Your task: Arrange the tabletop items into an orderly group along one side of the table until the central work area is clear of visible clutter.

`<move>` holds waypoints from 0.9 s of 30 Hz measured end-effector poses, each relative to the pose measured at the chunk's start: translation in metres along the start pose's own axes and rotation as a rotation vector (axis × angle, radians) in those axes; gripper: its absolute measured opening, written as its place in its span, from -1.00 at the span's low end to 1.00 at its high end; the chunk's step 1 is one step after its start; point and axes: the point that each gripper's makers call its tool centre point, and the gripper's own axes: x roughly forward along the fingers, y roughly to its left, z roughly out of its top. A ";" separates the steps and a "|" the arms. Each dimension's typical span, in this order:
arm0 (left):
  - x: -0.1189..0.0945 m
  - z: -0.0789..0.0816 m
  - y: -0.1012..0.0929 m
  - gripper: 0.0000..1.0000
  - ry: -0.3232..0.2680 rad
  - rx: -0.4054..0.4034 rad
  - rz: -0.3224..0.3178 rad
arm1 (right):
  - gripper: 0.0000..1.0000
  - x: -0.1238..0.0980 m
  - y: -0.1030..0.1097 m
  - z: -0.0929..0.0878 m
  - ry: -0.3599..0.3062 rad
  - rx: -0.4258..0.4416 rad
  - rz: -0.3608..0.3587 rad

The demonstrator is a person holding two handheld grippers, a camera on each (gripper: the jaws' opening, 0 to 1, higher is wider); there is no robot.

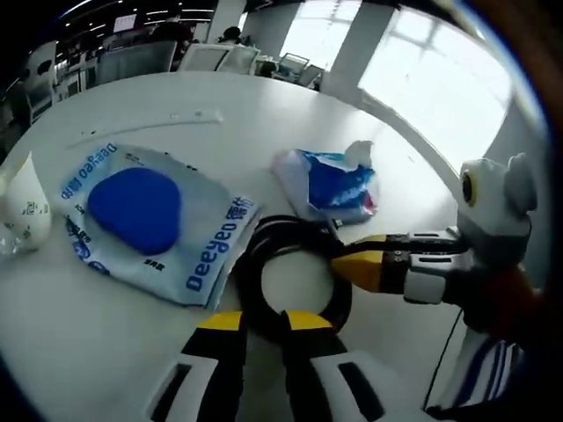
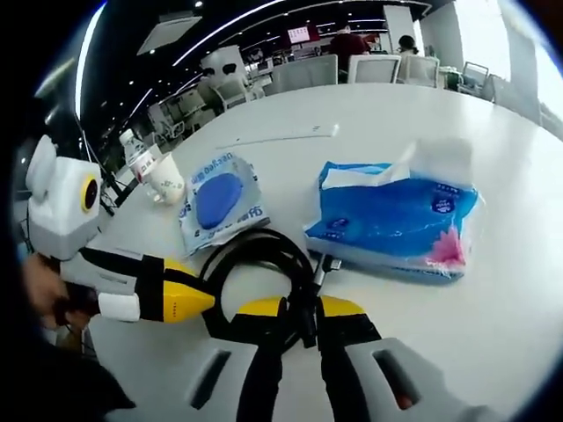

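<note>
Left hand-held gripper (image 1: pixel 264 322) rises from the bottom of the left gripper view with its yellow-tipped jaws spread a little, and the near edge of a coiled black cable (image 1: pixel 295 272) lies between the tips; whether they press it I cannot tell. Right hand-held gripper (image 2: pixel 295 309), in the right gripper view, has its yellow tips pinching the cable (image 2: pixel 264 272) where the plug end meets the coil. Each hand-held gripper also reaches into the other view from the side, pointing at the coil.

The cable is a glossy round loop on the white tabletop (image 1: pixel 176 114). Just beside it, touching its edge, lies a flat soft plastic pouch (image 1: pixel 145 220) printed in blue letters, with a dark blue rounded shape in the middle. On the other side of the coil, near but apart, is a crinkled blue tissue pack (image 2: pixel 396 220) with white tissue standing out of its top and a pink corner. A white paper cup (image 1: pixel 25 207) stands beyond the pouch. A long thin pale strip (image 2: pixel 281 134) lies further across the tabletop. Office chairs (image 2: pixel 308 72) stand behind the far edge
</note>
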 end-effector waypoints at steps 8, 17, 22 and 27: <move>-0.005 -0.002 -0.005 -0.85 0.015 -0.054 -0.050 | -0.84 -0.009 0.000 0.000 -0.005 0.034 -0.005; -0.018 -0.001 -0.016 -0.88 0.007 -0.044 -0.074 | -0.84 -0.025 0.003 0.003 -0.032 0.037 -0.022; -0.022 -0.003 -0.023 -0.88 0.014 -0.046 -0.093 | -0.84 -0.034 0.002 0.001 -0.033 0.063 -0.034; -0.023 -0.010 -0.032 -0.87 0.033 -0.029 -0.109 | -0.84 -0.043 0.002 -0.007 -0.022 0.067 -0.051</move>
